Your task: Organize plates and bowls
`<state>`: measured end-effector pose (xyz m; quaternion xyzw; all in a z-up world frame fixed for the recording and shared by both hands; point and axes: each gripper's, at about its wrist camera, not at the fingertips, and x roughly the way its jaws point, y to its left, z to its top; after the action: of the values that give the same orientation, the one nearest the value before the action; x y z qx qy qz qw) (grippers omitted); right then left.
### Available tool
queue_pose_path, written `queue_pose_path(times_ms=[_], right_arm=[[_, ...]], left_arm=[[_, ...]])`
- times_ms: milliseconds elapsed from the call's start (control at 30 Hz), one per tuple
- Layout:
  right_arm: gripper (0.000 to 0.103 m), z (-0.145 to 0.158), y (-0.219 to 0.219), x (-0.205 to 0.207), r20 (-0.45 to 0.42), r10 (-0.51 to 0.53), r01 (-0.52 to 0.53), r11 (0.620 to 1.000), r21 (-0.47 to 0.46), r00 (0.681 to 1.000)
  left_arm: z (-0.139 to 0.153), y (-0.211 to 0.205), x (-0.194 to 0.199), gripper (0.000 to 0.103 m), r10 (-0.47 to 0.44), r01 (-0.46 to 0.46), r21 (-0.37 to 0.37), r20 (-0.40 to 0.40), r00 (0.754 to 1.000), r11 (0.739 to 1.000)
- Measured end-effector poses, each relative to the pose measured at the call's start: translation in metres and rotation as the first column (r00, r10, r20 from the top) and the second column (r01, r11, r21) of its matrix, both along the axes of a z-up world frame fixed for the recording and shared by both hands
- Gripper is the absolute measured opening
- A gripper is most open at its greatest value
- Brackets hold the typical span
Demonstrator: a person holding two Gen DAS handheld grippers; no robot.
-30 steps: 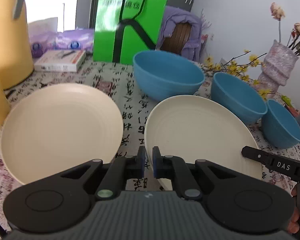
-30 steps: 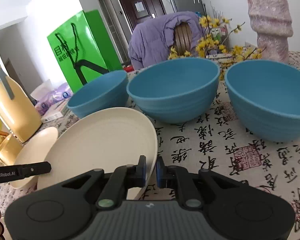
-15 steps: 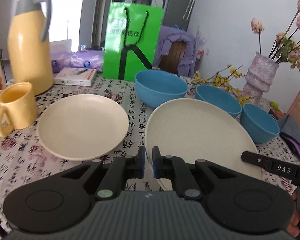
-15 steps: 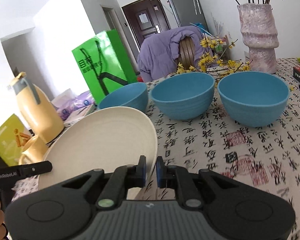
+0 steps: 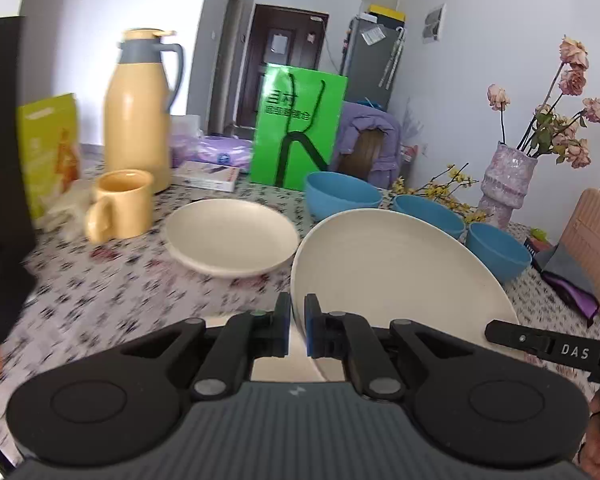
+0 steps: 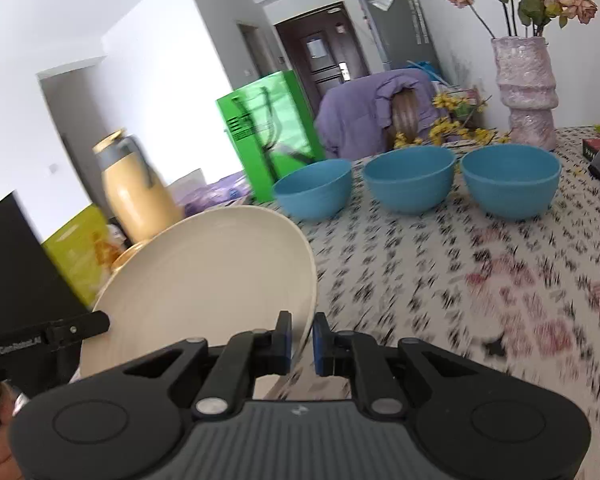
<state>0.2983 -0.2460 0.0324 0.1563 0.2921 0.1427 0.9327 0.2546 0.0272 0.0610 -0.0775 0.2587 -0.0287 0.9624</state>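
The cream plate point(image 5: 396, 276) hangs tilted above the patterned table point(image 5: 112, 292), pinched at opposite rim edges by the left gripper point(image 5: 296, 330) and right gripper point(image 6: 302, 338), both nearly closed on it. If either pulls unevenly, it may slip. The second plate point(image 5: 232, 236) lies ahead-left, three blue bowls point(image 6: 412, 178) beyond.

You face white walls point(image 5: 100, 8), a dark door point(image 5: 284, 60), a grey fridge point(image 5: 372, 60) and a purple-draped chair point(image 6: 376, 116) in daylight.
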Motion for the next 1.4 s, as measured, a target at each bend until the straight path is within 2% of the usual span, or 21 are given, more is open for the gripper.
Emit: queue_pose_path(times_ms=[133, 267, 433, 667, 1033, 1233, 1400], right_arm=[[0.011, -0.001, 0.005, -0.042, 0.008, 0.029, -0.029, 0.999, 0.023, 1.000], [0.011, -0.007, 0.016, -0.082, 0.010, 0.063, -0.063, 0.998, 0.021, 0.998], [0.012, -0.023, 0.027, -0.123, -0.021, 0.094, -0.094, 0.996, 0.011, 0.995], [0.012, -0.039, 0.038, -0.155, -0.051, 0.128, -0.127, 0.992, 0.019, 0.991], [0.012, -0.039, 0.057, -0.157, -0.062, 0.176, -0.177, 0.984, -0.010, 0.982], [0.012, -0.039, 0.069, -0.138, -0.064, 0.187, -0.188, 0.982, -0.011, 0.980], [0.012, -0.042, 0.079, -0.108, -0.051, 0.188, -0.189, 0.982, -0.003, 0.981]], left_arm=[[-0.009, 0.012, -0.049, 0.007, 0.023, -0.024, -0.030, -0.019, 1.000, 0.999], [-0.015, 0.021, -0.096, 0.007, 0.051, -0.051, -0.031, -0.005, 0.999, 0.998], [-0.025, 0.023, -0.136, 0.007, 0.087, -0.087, 0.000, 0.012, 0.996, 0.996], [-0.045, 0.036, -0.169, 0.007, 0.110, -0.112, -0.024, -0.064, 0.992, 0.993], [-0.053, 0.053, -0.178, 0.007, 0.153, -0.156, -0.034, -0.083, 0.985, 0.987], [-0.052, 0.061, -0.164, 0.007, 0.162, -0.164, -0.032, -0.071, 0.984, 0.986], [-0.054, 0.070, -0.138, 0.007, 0.175, -0.178, -0.031, -0.086, 0.981, 0.983]])
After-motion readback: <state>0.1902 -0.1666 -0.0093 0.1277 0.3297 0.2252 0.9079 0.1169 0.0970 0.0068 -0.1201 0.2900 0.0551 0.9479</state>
